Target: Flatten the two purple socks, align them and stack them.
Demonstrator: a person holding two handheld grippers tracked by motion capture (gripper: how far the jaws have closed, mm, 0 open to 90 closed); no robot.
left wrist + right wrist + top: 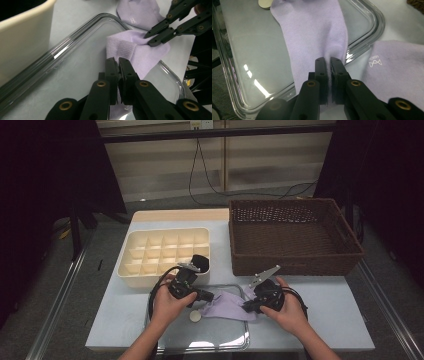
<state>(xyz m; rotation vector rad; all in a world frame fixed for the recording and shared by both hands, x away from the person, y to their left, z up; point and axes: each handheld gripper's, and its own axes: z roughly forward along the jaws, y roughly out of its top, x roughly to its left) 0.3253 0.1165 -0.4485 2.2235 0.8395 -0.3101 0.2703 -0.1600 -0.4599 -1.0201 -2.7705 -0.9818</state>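
A pale purple sock [227, 305] lies stretched across the right part of a clear tray [220, 340] at the table's front. My left gripper [209, 296] is shut on the sock's [140, 55] left end, and purple cloth shows under its jaws. My right gripper [246, 306] is shut on the sock's other end [317, 32], pinching a fold of cloth over the tray rim [372, 32]. In the left gripper view the right gripper [150, 39] grips the cloth's far edge. A second purple sock [397, 70] with a white logo lies on the table just beside the tray.
A cream divided organizer [167, 252] stands behind the tray at the left, with a dark item at its near right corner. A brown wicker basket [292, 235] sits at the right back. A small cream disc [194, 316] rests in the tray.
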